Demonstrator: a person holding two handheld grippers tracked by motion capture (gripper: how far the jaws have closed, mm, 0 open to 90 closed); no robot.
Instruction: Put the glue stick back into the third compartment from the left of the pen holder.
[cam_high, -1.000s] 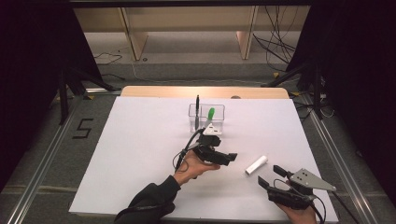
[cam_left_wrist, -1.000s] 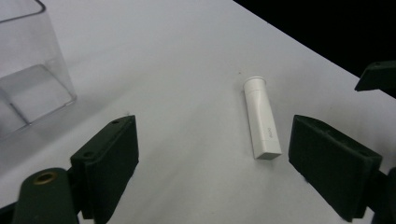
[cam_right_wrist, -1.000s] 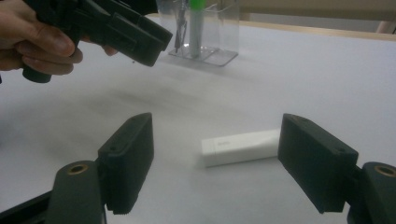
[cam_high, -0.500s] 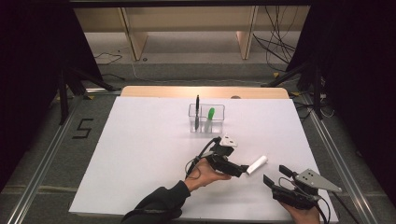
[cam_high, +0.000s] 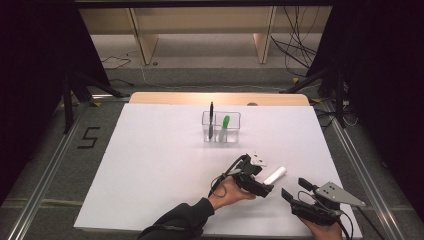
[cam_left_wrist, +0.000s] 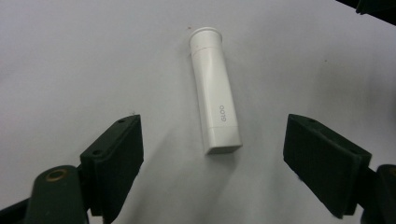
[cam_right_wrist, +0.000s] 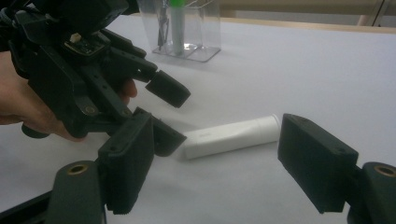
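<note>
Desk: a white sheet is covering the desk (cam_high: 150, 165); a bare wooden strip is showing along its far edge.

White tube: a white tube (cam_left_wrist: 215, 91) marked "GLOO" is lying flat on the desk, toward the near right part, well in front of the clear holder; in the high view it (cam_high: 275, 175) is lying slantwise, its flared cap end pointing away from the person and to the right.

Left gripper: the left gripper (cam_high: 264, 189) is being held low over the desk by the left hand (cam_high: 227, 192), just at the near end of the tube; its fingers (cam_left_wrist: 114, 161) are standing spread wide apart, released, grasping nothing; in the left gripper view the tube is lying in the gap ahead of them, touching neither one.

Right gripper: the right gripper (cam_high: 295, 192) is sitting near the front right corner of the desk, close beside the left one; its fingers (cam_right_wrist: 320, 158) are also standing released, wide apart and empty; in the right gripper view the tube (cam_right_wrist: 231, 136) is lying beyond them, with the left gripper (cam_right_wrist: 170, 114) reaching in at its end.

Clear holder: a clear two-part holder (cam_high: 221, 127) is standing at mid-desk toward the far side; a black pen (cam_high: 211, 119) is standing upright in its left part; a green-capped marker (cam_high: 224, 127) is leaning in its right part.
</note>
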